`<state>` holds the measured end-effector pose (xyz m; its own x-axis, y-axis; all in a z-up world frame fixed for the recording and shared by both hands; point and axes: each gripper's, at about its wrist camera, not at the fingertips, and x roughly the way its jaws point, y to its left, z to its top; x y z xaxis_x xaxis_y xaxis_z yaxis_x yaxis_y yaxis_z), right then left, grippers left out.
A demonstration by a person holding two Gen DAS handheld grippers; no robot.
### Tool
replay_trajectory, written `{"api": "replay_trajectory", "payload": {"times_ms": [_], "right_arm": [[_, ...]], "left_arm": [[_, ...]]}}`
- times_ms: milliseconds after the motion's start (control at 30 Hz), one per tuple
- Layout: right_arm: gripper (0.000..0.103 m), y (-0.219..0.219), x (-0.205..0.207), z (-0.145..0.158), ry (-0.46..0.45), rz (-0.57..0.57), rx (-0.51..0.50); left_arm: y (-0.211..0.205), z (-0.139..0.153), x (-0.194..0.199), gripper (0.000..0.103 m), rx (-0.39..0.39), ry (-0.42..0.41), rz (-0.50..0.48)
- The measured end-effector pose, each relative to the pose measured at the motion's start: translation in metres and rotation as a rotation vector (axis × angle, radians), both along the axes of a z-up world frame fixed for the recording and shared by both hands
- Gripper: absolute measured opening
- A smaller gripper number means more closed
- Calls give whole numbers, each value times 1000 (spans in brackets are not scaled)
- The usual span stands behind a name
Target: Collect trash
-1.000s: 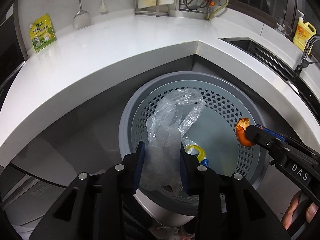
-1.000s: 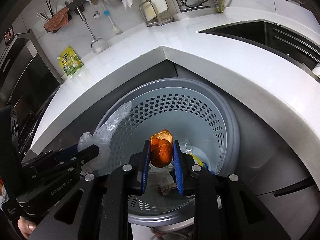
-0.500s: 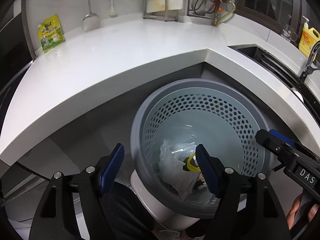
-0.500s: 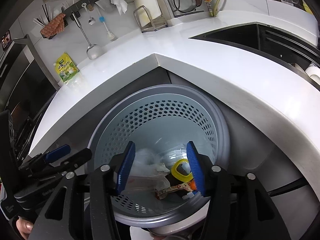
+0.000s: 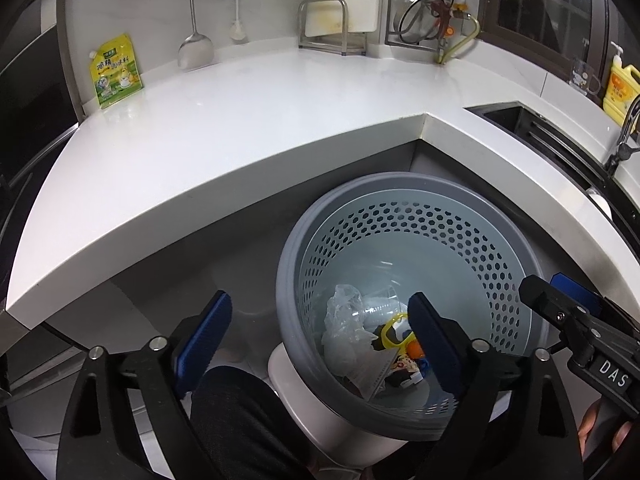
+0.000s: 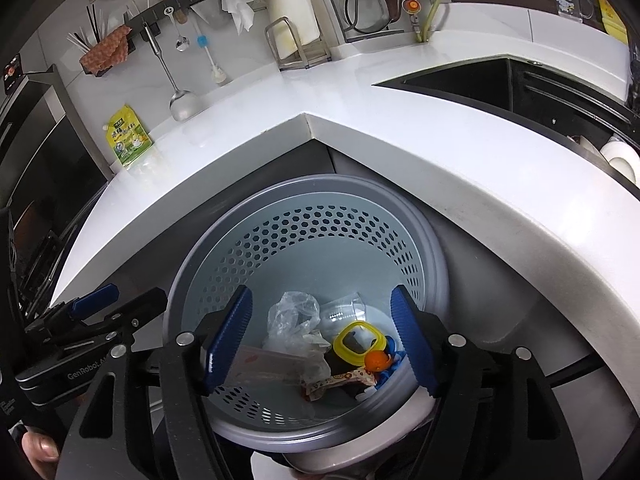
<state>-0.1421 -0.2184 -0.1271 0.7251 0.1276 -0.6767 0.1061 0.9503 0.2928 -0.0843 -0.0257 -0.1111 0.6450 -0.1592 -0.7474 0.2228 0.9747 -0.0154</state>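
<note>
— Are you holding anything?

— No. My left fingers (image 5: 316, 328) and right fingers (image 6: 320, 340) have both just been opening and stand wide, nothing between the pads. The bag (image 5: 344, 328) and the orange peel (image 6: 378, 360) lie at the bottom of the bin (image 5: 516, 264), with a yellow ring (image 6: 358, 338) and wrappers.

— Where's the bin from you?

— Right under both hands, below the counter (image 5: 240, 128) edge. Each pair points down into it.

— What's left up there?

— I see only a green pouch (image 5: 116, 72) against the wall, far left. It stands upright. My left hand looks nearer, but I doubt it's trash.
</note>
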Motion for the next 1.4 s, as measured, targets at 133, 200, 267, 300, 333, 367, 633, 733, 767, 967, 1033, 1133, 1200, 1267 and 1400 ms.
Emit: {"api": "replay_trajectory", "payload": {"times_ms": [133, 200, 267, 300, 333, 367, 633, 733, 767, 967, 1033, 1133, 1200, 1267, 1400], "right_arm": [[73, 0, -1, 2, -7, -5, -9], [73, 0, -2, 3, -7, -8, -12], [73, 0, -2, 3, -8, -11, -16], [73, 0, -2, 4, -9, -12, -18], [73, 1, -3, 4, -10, -12, -22], [73, 1, -3, 5, -11, -13, -24], [76, 2, -5, 8, -18, -19, -39], [76, 3, -6, 10, -20, -18, -45], [76, 3, -6, 10, -20, -18, -47], [76, 4, -6, 11, -19, -21, -56], [76, 4, -7, 11, -21, -22, -57], [76, 5, -7, 12, -22, -23, -58], [76, 5, -7, 12, -22, -22, -58], [76, 5, -7, 11, -22, -22, -58], [76, 5, -8, 12, -23, -20, -62]], "left_arm": [[2, 3, -2, 94, -3, -13, 11], [2, 4, -2, 95, -1, -15, 15], [3, 5, -3, 95, -2, -17, 19], [3, 5, -4, 96, -3, -17, 21], [3, 5, -4, 96, -5, -16, 22], [3, 6, -4, 96, -6, -16, 23], [7, 8, -4, 97, -11, -20, 36], [8, 8, -4, 97, -8, -19, 39], [8, 8, -4, 97, -6, -17, 40], [11, 9, -5, 97, -7, -14, 51], [11, 9, -5, 97, -6, -15, 55], [11, 9, -6, 97, -1, -21, 56], [10, 10, -7, 97, 9, -27, 56], [9, 10, -7, 97, 17, -30, 55], [9, 11, -8, 97, 18, -26, 64]]}}
